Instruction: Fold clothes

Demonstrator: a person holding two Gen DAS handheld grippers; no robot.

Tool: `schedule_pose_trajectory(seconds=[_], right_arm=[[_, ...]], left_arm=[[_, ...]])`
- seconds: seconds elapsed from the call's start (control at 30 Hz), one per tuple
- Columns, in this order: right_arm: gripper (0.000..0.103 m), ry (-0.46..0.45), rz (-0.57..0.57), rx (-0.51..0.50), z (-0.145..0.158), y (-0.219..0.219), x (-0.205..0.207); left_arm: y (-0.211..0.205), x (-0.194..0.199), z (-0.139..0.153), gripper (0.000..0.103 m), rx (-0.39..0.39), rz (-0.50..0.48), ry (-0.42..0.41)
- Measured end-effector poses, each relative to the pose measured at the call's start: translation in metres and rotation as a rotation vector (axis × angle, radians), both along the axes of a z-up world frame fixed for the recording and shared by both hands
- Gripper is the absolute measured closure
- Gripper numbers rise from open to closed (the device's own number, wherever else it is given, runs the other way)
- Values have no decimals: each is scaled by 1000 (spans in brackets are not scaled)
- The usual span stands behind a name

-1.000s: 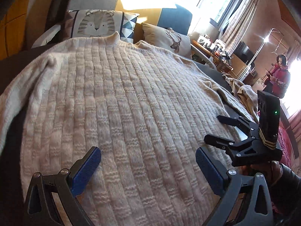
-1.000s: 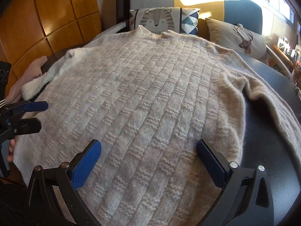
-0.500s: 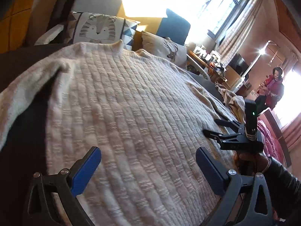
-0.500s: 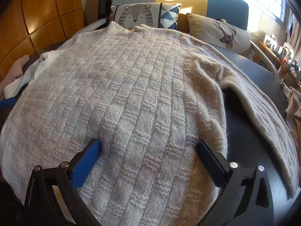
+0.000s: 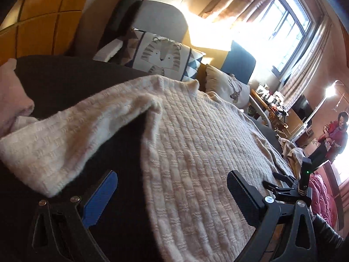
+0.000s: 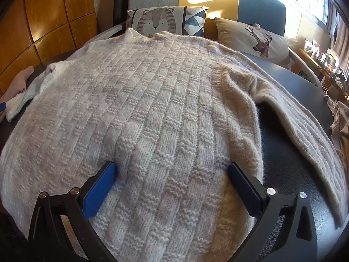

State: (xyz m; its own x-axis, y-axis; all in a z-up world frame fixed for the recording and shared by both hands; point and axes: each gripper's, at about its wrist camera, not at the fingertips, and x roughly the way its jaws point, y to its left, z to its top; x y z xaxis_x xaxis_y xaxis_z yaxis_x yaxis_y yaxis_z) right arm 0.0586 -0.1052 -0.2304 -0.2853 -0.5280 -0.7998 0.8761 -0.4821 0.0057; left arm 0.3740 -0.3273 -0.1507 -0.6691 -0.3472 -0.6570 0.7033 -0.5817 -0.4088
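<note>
Fingers (image 6: 99,187) of the right gripper (image 6: 172,187) spread wide, tips pressed into the sweater (image 6: 152,100) near its hem, nothing pinched; left gripper (image 5: 172,198) also wide, holding nothing, poised over the sweater's left side edge, 1 finger over the dark table (image 5: 122,174), the other over knit; cannot tell if it touches. Sweater lies flat, spread over the table, collar at the far end; both sleeves out to the sides: left sleeve (image 5: 65,135), right sleeve (image 6: 305,120). Judgement: 0 folds made; laying out looks done, sleeve folds and body folds all left. Beyond: pink cloth (image 6: 17,83) at left table edge, tiger cushion (image 6: 161,19), deer cushion (image 6: 257,37), window (image 5: 290,21).
</note>
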Motion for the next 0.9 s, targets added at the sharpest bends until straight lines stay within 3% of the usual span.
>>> schedule_pose_trajectory(seconds=[0.3, 0.4, 0.6, 0.67, 0.77, 0.9], right_arm=[[0, 5, -3, 0, 0, 1, 0], [0, 4, -5, 0, 0, 0, 0], [0, -35, -20, 34, 4, -3, -4], [0, -85, -90, 29, 16, -2, -5], [0, -152, -114, -104, 44, 3, 8], [0, -154, -91, -134, 53, -14, 32]], left_arm=[[-32, 58, 15, 0, -44, 170, -6], [-37, 57, 16, 0, -28, 158, 27], [-14, -3, 11, 0, -1, -10, 41], [-1, -26, 10, 0, 0, -76, 46], [17, -53, 5, 0, 14, -162, 41], [34, -80, -12, 0, 54, -234, 5]])
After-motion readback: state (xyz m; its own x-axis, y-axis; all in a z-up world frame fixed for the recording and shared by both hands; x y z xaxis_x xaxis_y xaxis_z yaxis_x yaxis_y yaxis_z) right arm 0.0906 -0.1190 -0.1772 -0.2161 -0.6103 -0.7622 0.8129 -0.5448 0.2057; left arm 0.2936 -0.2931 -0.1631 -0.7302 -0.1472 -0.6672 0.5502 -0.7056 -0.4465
